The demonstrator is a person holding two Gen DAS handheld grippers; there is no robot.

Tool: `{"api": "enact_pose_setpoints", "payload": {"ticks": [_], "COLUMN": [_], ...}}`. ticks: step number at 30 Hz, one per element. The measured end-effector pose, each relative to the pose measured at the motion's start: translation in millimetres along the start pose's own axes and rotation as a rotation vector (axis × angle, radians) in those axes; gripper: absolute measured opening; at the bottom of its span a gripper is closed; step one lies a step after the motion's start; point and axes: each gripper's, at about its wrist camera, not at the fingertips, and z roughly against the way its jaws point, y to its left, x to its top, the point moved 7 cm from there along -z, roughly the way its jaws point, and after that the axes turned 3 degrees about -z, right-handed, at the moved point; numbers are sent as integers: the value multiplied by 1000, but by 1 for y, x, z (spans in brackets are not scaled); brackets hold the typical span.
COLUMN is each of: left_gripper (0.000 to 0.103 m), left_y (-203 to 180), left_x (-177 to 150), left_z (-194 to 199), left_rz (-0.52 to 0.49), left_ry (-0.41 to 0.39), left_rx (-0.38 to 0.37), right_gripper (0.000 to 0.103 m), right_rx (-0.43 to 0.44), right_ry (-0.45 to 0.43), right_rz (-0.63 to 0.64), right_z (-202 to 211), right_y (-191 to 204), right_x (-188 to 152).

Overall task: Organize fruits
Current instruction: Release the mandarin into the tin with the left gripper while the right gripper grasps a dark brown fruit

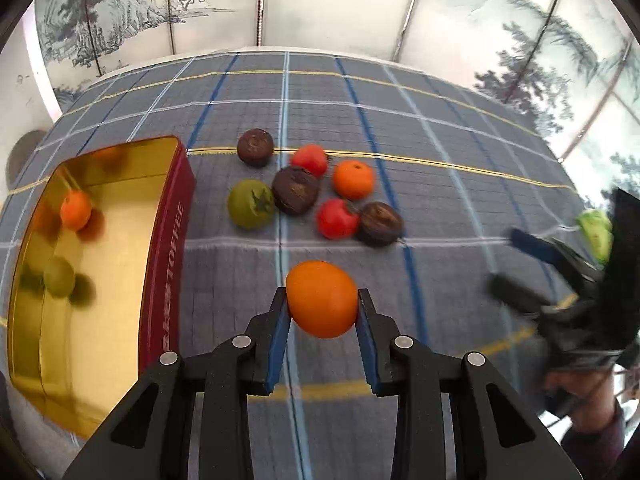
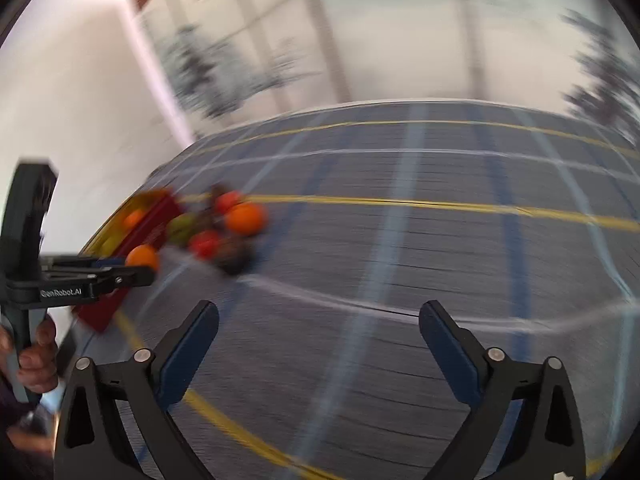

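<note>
1. Left gripper (image 1: 322, 304) has its jaws clamped on an orange fruit (image 1: 321, 299), held just above the plaid worktop (image 1: 460, 160), right of the gold tin (image 1: 120, 280).
2. Right gripper (image 2: 319, 320) has jaws wide apart, nothing between them.
3. Risk, I reckon: round, smooth fruit pinched at its sides could squirt out en route, or clip the tin's red wall.
4. Only the left view shows the tin's inside: a small orange fruit (image 1: 75, 210) and a green one (image 1: 59, 277). The right view's blurry.
</note>
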Motion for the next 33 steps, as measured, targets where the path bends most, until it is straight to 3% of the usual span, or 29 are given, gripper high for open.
{"api": "enact_pose_setpoints", "payload": {"ticks": [3, 6, 13, 15, 16, 19, 23, 29, 33], "left_gripper": [33, 33, 33, 33, 33, 33, 33, 34, 34], "left_y": [-2, 0, 15, 20, 24, 33, 58, 120, 152], "left_x": [-5, -7, -10, -12, -12, -15, -18, -29, -39], "left_z": [18, 34, 56, 59, 61, 68, 81, 86, 78], "left_rz": [3, 8, 28, 40, 46, 60, 73, 130, 165], "left_ry": [-6, -28, -53, -55, -57, -67, -90, -97, -75], "left_rx": [-18, -22, -3, 1, 4, 13, 68, 186, 234], "right_gripper": [83, 69, 64, 56, 39, 37, 37, 37, 37], "right_rx": [87, 84, 80, 78, 71, 90, 41, -100, -88], "right_ry": [40, 99, 172, 208, 200, 203, 138, 67, 67], "right_rz": [119, 231, 316, 344, 357, 320, 238, 71, 0], "right_z": [-19, -48, -91, -104, -105, -98, -74, -38, -35], "right_y": [42, 63, 73, 76, 77, 74, 52, -9, -23], "right_x": [6, 14, 23, 21, 22, 20, 15, 14, 16]}}
